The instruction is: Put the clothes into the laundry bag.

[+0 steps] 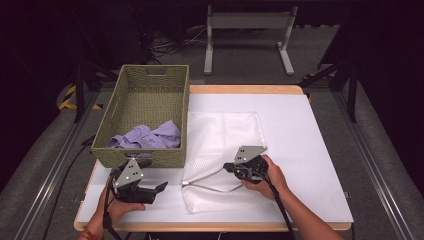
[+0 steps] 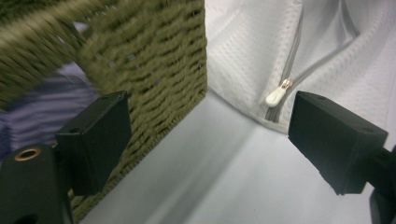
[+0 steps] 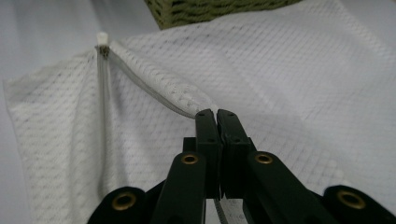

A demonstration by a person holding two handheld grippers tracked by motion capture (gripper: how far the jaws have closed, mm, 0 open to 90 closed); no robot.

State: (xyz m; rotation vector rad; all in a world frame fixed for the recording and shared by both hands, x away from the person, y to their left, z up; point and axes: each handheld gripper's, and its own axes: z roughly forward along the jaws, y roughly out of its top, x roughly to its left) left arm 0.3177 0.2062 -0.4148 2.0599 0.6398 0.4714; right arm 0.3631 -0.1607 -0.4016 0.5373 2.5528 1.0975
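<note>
Both hands reach in low: right gripper (image 1: 231, 167) fingers clenched on the mesh bag's (image 1: 220, 135) edge, left gripper (image 1: 159, 189) fingers spread.

Right gripper (image 3: 217, 113): jaws pressed together, pinching the zipper edge of the white mesh bag (image 3: 289, 79) and lifting that edge into a ridge. Zipper track (image 3: 140, 79) runs from the jaws up-left to the white pull tab (image 3: 102, 38), then turns downward. Olive woven basket (image 3: 210, 9) at top edge, just behind the bag. White table surface (image 3: 42, 32) at left.
</note>
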